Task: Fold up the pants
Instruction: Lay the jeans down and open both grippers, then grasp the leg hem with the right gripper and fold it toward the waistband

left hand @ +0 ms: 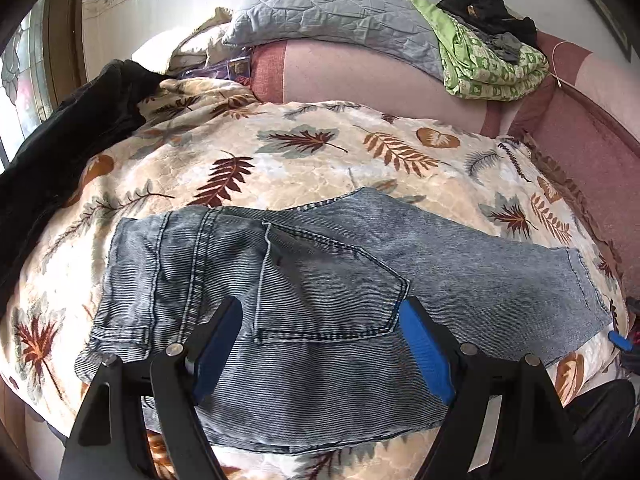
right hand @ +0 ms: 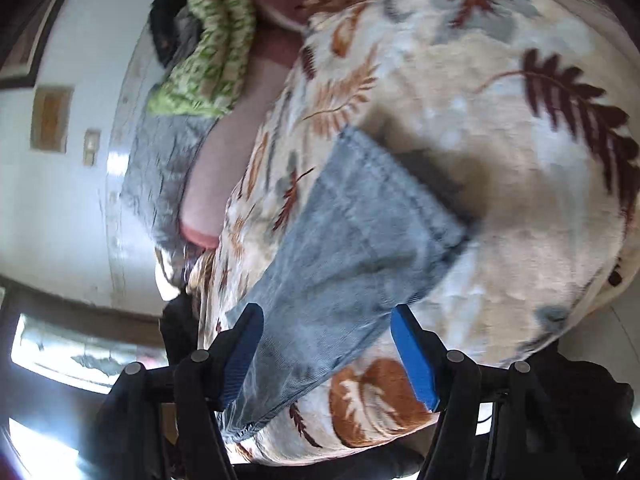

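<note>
Grey-blue washed denim pants (left hand: pixel 320 280) lie flat on a cream leaf-print blanket (left hand: pixel 304 168), back pocket up, waistband at the left, legs folded together and running right. My left gripper (left hand: pixel 322 316) is open just above the seat and pocket, holding nothing. In the blurred right wrist view the pants (right hand: pixel 348 240) lie across the blanket (right hand: pixel 500 168). My right gripper (right hand: pixel 326 322) is open over the leg end, empty. A blue tip of the right gripper (left hand: pixel 620 340) shows at the right edge of the left wrist view.
A dark garment (left hand: pixel 64 148) lies at the blanket's left edge. A grey quilted pillow (left hand: pixel 332 12) and a green patterned cloth (left hand: pixel 492 60) with dark clothes on it rest on the pink sofa back (left hand: pixel 360 80). A white wall (right hand: pixel 60 200) shows at the left.
</note>
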The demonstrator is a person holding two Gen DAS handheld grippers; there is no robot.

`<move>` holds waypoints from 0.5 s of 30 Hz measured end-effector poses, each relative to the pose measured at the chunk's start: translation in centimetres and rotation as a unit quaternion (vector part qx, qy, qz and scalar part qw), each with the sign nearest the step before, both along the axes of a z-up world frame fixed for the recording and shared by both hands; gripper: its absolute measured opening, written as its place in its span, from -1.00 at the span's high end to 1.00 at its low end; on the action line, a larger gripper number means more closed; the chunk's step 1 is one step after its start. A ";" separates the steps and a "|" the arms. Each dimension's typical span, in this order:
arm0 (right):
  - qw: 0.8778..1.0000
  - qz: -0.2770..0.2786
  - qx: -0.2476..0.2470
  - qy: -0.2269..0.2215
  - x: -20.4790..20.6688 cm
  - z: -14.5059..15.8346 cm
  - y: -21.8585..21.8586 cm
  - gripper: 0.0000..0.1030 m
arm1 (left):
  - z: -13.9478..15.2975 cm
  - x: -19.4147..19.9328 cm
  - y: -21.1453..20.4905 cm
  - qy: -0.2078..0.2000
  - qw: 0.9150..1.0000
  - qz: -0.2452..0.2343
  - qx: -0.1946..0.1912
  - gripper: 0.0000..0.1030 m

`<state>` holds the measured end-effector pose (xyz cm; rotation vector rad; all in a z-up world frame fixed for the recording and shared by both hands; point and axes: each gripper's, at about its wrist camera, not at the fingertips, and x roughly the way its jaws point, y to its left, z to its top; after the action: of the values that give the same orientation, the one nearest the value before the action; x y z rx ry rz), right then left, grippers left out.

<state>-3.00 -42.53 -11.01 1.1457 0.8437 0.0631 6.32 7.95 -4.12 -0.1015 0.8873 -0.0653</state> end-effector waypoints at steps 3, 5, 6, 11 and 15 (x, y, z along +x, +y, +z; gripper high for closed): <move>0.999 -0.021 0.025 0.018 0.0 -1.6 -1.8 -0.36 | -0.3 0.8 -0.9 0.014 0.999 0.004 -0.037 -0.58; 0.999 -0.032 0.025 0.012 0.5 -1.8 -2.5 -0.36 | -0.1 0.9 -2.2 0.011 0.999 -0.009 -0.036 -0.58; 0.999 -0.040 0.021 0.016 0.8 -2.0 -2.7 -0.36 | -0.1 0.8 -3.0 0.009 0.999 -0.017 -0.029 -0.58; 0.998 -0.057 0.012 0.036 1.5 -3.1 -3.7 -0.30 | 0.0 0.6 -5.4 0.008 0.999 -0.034 -0.029 -0.58; 0.997 -0.071 0.003 0.035 1.9 -3.2 -4.3 -0.21 | 0.2 0.8 -7.6 0.011 0.998 -0.048 -0.049 -0.58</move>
<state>-1.07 -46.86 -14.21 1.2163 0.8213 -0.0925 7.11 0.39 -3.88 -0.1516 0.9111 -0.1968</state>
